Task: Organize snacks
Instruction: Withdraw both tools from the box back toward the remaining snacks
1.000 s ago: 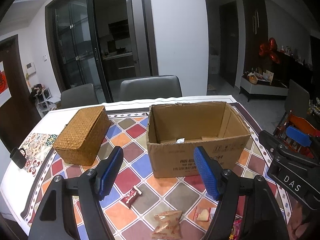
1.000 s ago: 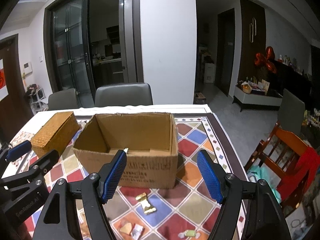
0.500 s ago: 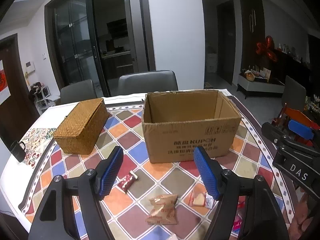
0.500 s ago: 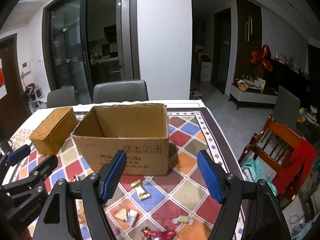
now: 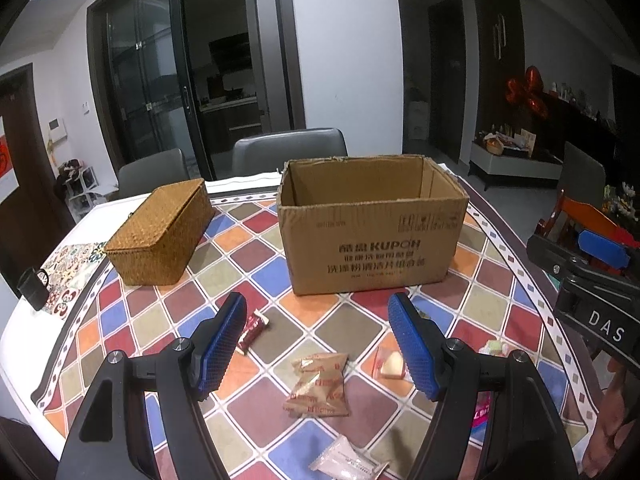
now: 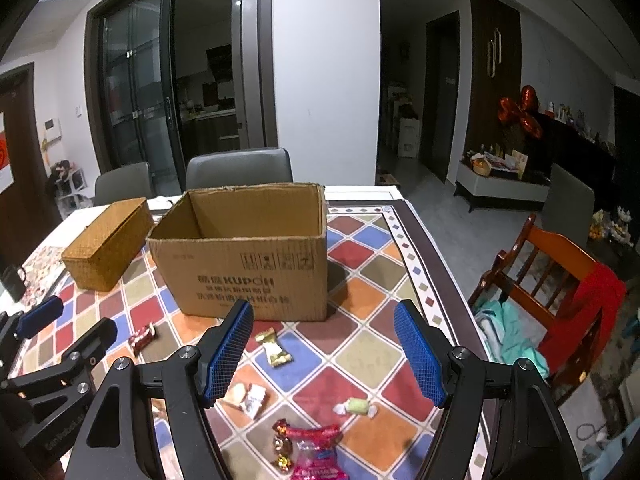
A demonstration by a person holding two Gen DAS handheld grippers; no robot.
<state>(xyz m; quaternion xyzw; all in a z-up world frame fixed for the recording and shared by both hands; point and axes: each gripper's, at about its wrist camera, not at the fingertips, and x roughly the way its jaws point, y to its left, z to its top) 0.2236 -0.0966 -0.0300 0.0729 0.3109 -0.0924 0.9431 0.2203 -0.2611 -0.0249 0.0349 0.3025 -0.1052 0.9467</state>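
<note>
From the left wrist view, the left claw (image 5: 316,344) hangs wide open with nothing between its blue pads, and it has pulled back and dropped lower than a second ago: then the view looked down into the cardboard box (image 5: 372,240), now it shows the box's printed front and more of the loose snacks on the checkered surface (image 5: 256,264). A tan biscuit pack (image 5: 318,384) lies almost midway between the pads, a red candy bar (image 5: 252,330) sits just beside the left pad, and a small clear-wrapped cake (image 5: 390,362) lies close by the right pad. A white packet (image 5: 346,460) lies nearer the camera. The woven basket (image 5: 160,232), lid down, stands left of the box, apart from it. The retreat from the box suggests the claw is lining up for its next pick, most likely the biscuit pack.

From the right wrist view, the right claw (image 6: 324,348) is likewise spread wide and empty, and it too has backed off and lowered, bringing new snacks into sight. A gold-wrapped candy (image 6: 274,347) lies between the pads near the box front, a green candy (image 6: 356,406) sits closer in, and a pink bag (image 6: 316,450) lies at the bottom edge. All the snacks in sight lie outside the box, so I judge most of the sorting remains to be done.
</note>
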